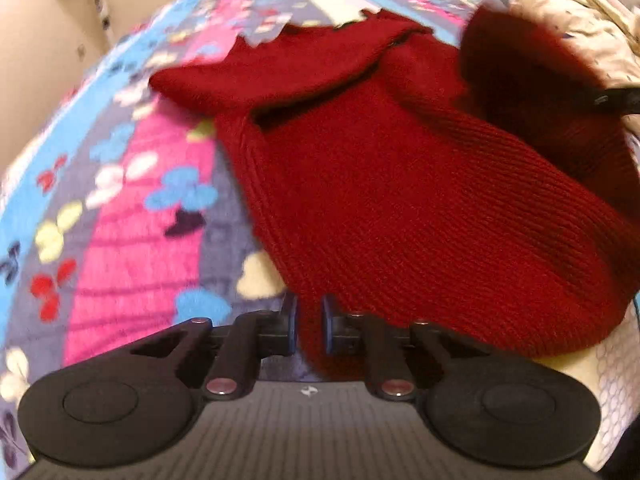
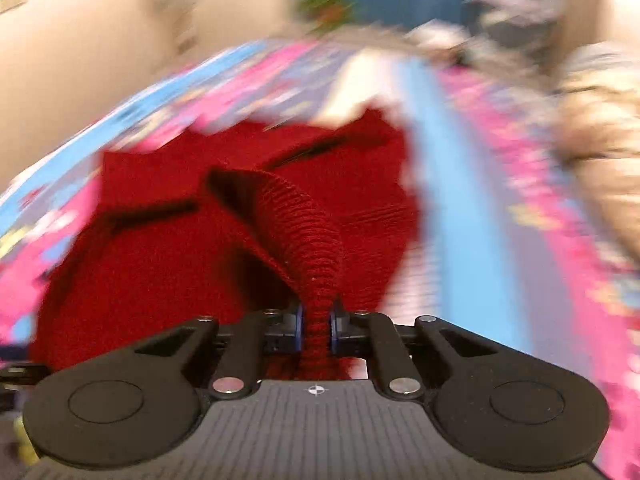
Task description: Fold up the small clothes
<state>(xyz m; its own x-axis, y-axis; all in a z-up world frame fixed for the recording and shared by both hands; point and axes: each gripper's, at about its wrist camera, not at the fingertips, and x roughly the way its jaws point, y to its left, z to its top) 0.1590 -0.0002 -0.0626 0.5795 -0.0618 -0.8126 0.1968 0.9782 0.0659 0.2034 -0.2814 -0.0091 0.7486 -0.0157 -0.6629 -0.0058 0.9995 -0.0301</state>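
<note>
A small dark red knitted sweater [image 1: 380,184] lies on a colourful butterfly-print blanket [image 1: 120,184]. My left gripper [image 1: 309,326] is shut on the sweater's near hem, with red knit pinched between its pads. In the right wrist view the same sweater [image 2: 168,248] spreads ahead, and my right gripper [image 2: 318,330] is shut on a ribbed edge of it that rises in a taut fold from the jaws. The right gripper's black finger [image 1: 616,98] shows at the right edge of the left wrist view, holding a lifted part of the sweater. The right wrist view is motion-blurred.
The blanket [image 2: 472,184] covers a bed with pink, blue and purple stripes. A beige patterned duvet or pillow [image 1: 568,12] lies at the far right. A cream wall [image 1: 36,40] stands to the left, and a plant [image 2: 326,4] is beyond the bed.
</note>
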